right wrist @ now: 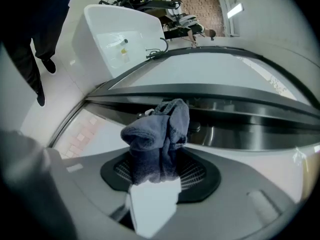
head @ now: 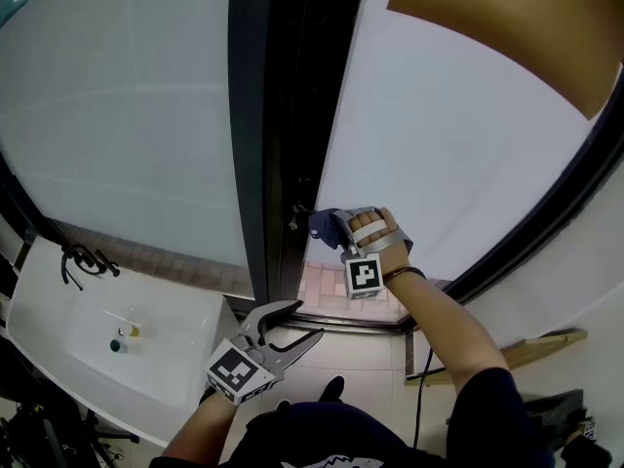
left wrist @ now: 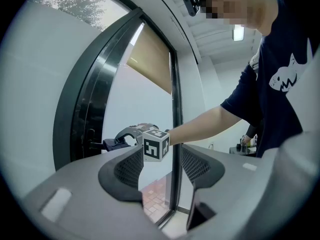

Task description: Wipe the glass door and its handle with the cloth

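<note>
Backing the gripped cloth (right wrist: 160, 134) stands the dark door frame (right wrist: 240, 96).

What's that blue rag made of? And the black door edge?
The cloth looks like soft, fuzzy fabric, maybe terry: it bunches in floppy folds. The door frame looks like dark glossy metal, since light streaks shine along it, though it might be painted.

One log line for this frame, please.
right gripper: shut on cloth, at door handle | left gripper: open, empty, held low
</note>
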`<state>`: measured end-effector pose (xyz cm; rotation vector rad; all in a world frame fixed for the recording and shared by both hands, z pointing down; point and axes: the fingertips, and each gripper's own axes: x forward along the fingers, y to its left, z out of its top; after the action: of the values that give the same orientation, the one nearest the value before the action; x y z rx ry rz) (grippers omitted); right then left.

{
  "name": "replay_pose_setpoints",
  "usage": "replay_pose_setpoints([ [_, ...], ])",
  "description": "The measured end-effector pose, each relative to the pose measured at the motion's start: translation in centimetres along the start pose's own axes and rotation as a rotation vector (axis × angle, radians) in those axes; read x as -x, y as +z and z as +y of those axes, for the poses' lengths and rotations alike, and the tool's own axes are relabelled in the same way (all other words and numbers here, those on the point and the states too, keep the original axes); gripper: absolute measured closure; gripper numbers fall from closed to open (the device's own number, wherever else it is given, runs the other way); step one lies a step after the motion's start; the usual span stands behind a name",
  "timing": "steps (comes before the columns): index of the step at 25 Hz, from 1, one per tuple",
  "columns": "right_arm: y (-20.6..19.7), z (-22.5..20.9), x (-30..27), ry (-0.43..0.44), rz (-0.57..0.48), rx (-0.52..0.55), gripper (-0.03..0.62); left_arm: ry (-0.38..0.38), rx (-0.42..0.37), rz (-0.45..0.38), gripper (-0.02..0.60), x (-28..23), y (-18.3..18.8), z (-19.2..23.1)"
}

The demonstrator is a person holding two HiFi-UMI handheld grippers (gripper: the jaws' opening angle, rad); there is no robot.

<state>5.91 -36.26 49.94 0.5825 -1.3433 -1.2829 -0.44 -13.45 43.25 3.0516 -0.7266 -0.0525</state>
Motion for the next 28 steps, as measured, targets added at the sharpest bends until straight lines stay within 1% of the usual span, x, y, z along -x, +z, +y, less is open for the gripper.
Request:
replay_pose_setpoints([
  [2, -1.5, 0.5, 0.2, 0.000, 0.033, -0.016, 0.393, -0.002, 0.000, -0.001, 0.348, -0.1, 0.3, 0.0],
  [3, -2.1, 0.7, 0.4, 0.007, 0.045, -0.042, 0.393, -0.003, 0.003, 0.001, 0.348, -0.1, 0.4, -0.1],
  [5, -2.8, 0.8, 0.9, 0.022, 0.058, -0.127, 0.393, -0.004, 0.009, 0.005, 0.348, 0.1, 0.3, -0.2],
  [7, -2.4, 0.5, 1.6, 0.020, 0.037, -0.219, 0.393, -0.003, 0.011, 0.010, 0.348, 0.3, -0.2, -0.2],
  [9, -0.1, -0.1, 2.3, 0.001, -0.027, -0.259, 0.393, 0.003, 0.009, 0.018, 0.348, 0.6, -0.4, -0.1],
  [10, 1.4, -0.4, 2.3, -0.007, -0.059, -0.254, 0.393, 0.007, 0.005, 0.021, 0.348, 0.8, -0.3, -0.1],
  [12, 4.4, -1.1, 2.0, -0.018, -0.095, -0.208, 0.392, 0.013, 0.001, 0.018, 0.348, 1.0, -0.3, -0.1],
  [15, 7.4, -2.0, -0.2, -0.034, -0.100, -0.109, 0.391, 0.024, 0.009, 0.025, 0.348, 1.2, -0.1, 0.0],
  [17, 8.5, -2.5, -1.8, -0.053, -0.095, -0.020, 0.391, 0.031, 0.010, 0.027, 0.348, 1.4, -0.2, 0.0],
  [19, 8.5, -2.4, -3.0, -0.039, -0.076, 0.034, 0.391, 0.039, 0.010, 0.026, 0.348, 1.6, -0.4, 0.1],
  [22, 7.5, -1.6, -3.4, -0.044, -0.064, 0.082, 0.391, 0.048, 0.012, 0.033, 0.348, 1.9, -0.4, 0.2],
  [25, 5.8, 0.2, -2.9, -0.018, -0.054, 0.070, 0.391, 0.045, 0.010, 0.034, 0.350, 2.0, -0.8, 0.4],
  [28, 2.9, 2.5, -2.1, 0.020, -0.015, 0.035, 0.391, 0.037, 0.005, 0.024, 0.348, 1.8, -0.4, 0.5],
])
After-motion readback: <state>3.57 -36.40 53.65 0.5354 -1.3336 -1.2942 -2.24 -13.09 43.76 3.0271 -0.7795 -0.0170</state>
